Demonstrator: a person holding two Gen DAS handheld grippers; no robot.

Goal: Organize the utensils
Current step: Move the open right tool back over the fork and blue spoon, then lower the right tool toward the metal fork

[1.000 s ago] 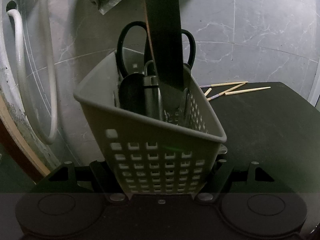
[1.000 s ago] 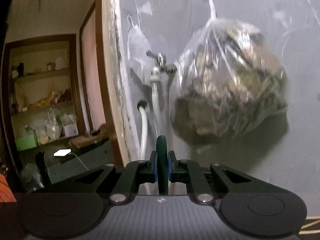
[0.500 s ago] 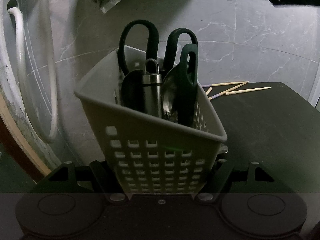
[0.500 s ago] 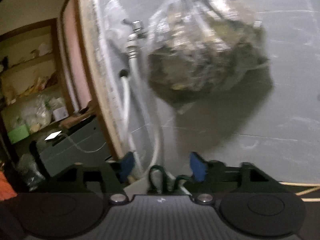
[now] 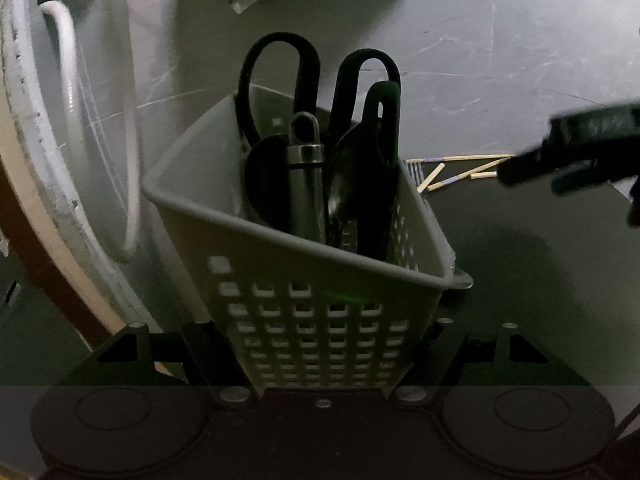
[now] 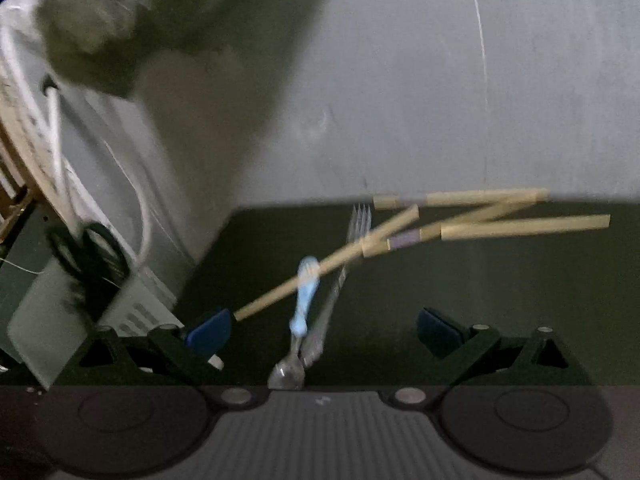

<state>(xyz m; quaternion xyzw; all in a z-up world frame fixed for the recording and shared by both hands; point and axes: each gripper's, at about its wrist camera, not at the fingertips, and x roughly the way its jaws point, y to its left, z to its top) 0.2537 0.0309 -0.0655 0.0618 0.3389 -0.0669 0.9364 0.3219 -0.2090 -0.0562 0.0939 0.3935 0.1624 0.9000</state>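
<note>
There, the left hand-held gripper [image 5: 320, 344] held the grey basket [image 5: 304, 280] tight, with its two sides pressed on the basket's lower part. The basket had small square holes in its wall and stood tipped a little. In it stood black scissors [image 5: 280, 80] with the rings up, a shiny metal tool [image 5: 306, 176] with a loop on top, a dark tool with a long slot in its handle [image 5: 380, 152], and what looked like a dark spoon [image 5: 344, 184].

The right hand-held gripper [image 6: 320, 332] was opening, and its blue pads [image 6: 208, 332] stood far apart. Nothing was held between them. Under it, on the dark table [image 6: 500, 280], lay a spoon with a light blue handle [image 6: 304, 300] and a silver fork [image 6: 344, 264], side by side. Pale wooden chopsticks [image 6: 480, 220] lay near the wall, and one long stick crossed over the spoon handle and the fork. This picture was blurry
</note>
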